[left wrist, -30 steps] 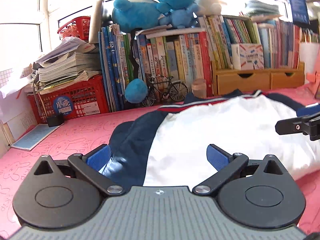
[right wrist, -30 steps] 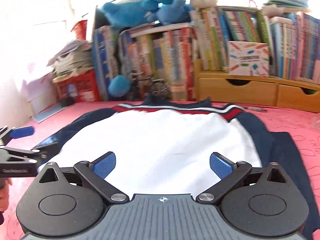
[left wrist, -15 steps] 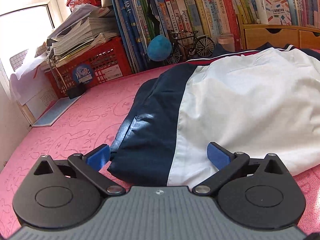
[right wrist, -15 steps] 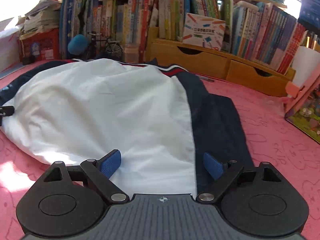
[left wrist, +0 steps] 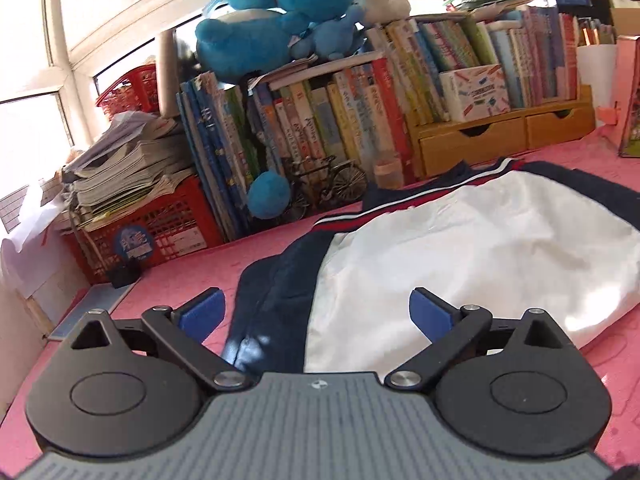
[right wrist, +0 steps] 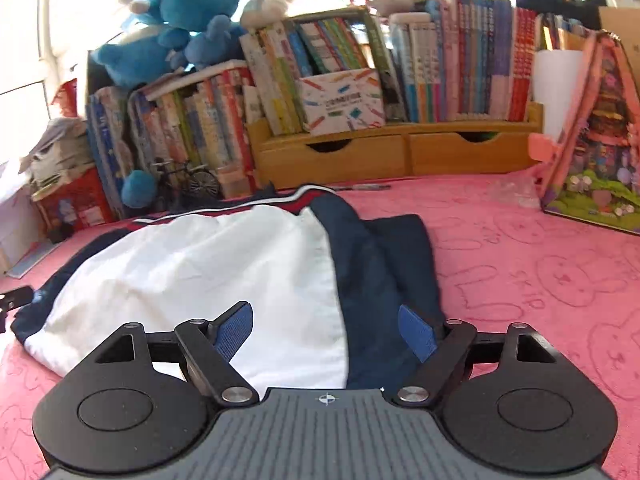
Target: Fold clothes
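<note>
Two grippers, left (left wrist: 315,310) and right (right wrist: 326,330), hover with jaws open and empty over a white-and-navy jacket (right wrist: 224,268) lying flat on the pink bench (right wrist: 540,280), before shelved books (left wrist: 360,120)

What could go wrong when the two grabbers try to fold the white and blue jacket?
The right gripper straddles the jacket's white-navy seam, so it might pinch only the top layer. The left gripper, open over the navy sleeve, could bunch it up. A dragged jacket might knock the toy bicycle.
</note>
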### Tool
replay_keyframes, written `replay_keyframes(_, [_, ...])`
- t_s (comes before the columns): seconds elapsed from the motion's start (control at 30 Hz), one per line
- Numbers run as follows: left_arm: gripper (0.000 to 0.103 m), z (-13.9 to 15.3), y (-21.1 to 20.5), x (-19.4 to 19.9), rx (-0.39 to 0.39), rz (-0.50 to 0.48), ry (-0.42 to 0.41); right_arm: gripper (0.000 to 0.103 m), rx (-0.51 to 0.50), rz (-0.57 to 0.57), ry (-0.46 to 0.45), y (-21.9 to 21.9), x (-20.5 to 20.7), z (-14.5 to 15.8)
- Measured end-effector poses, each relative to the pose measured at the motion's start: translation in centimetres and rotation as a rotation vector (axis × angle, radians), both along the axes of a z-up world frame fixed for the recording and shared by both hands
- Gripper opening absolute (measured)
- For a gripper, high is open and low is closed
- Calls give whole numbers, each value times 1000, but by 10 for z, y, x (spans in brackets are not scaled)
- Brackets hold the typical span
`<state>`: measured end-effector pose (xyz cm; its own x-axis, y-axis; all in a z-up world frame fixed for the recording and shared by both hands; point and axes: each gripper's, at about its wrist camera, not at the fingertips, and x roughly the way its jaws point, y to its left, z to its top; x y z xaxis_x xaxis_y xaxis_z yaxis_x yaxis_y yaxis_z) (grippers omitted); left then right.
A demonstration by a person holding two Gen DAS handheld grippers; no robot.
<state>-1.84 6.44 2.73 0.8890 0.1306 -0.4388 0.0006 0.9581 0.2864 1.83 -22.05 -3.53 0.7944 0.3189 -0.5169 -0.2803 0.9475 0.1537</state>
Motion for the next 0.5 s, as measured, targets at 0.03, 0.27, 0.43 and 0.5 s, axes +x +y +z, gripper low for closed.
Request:
replay_keyframes(0.03, [101,4,-15,10,-12,-54,6,86,-12,57,-10,16,0,1])
replay_keyframes(0.27, [96,-36,-75,130,122,-76,190,103,-101,65,59,59,11,-25])
replay_keyframes(0.43, [96,-65,-34,203,47,122,254,103,-135,68,90,65,8,-34])
replay_keyframes(0.5, [102,-70,-18,218,-30,151,271,103,-148,69,102,68,6,-38])
